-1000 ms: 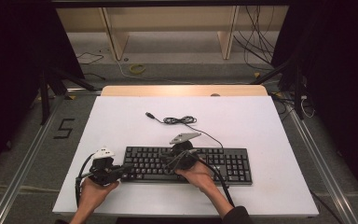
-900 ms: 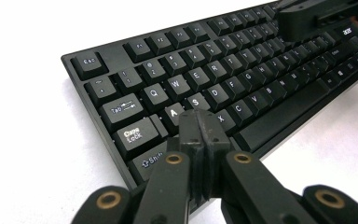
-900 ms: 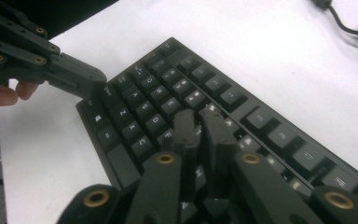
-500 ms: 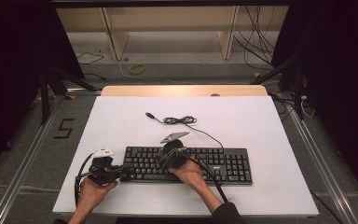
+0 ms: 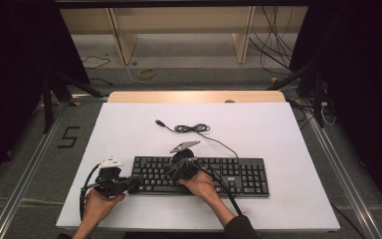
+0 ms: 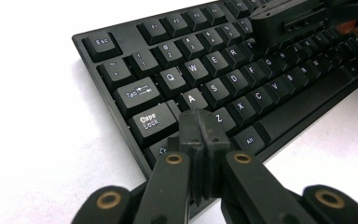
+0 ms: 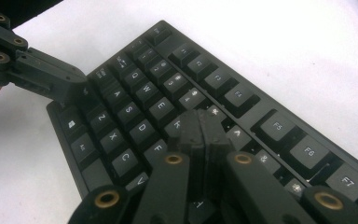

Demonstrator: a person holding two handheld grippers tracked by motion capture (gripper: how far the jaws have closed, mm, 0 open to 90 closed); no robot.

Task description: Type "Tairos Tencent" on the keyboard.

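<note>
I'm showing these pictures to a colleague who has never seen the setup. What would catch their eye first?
Most likely the black keyboard lying near the front edge of the white table, with both hand-held grippers on it. The left gripper, jaws shut, points at the left end near Caps Lock, while the right gripper, also shut, sits over the keys around R. Behind the keyboard, its cable lies loosely bunched on the table.
</note>
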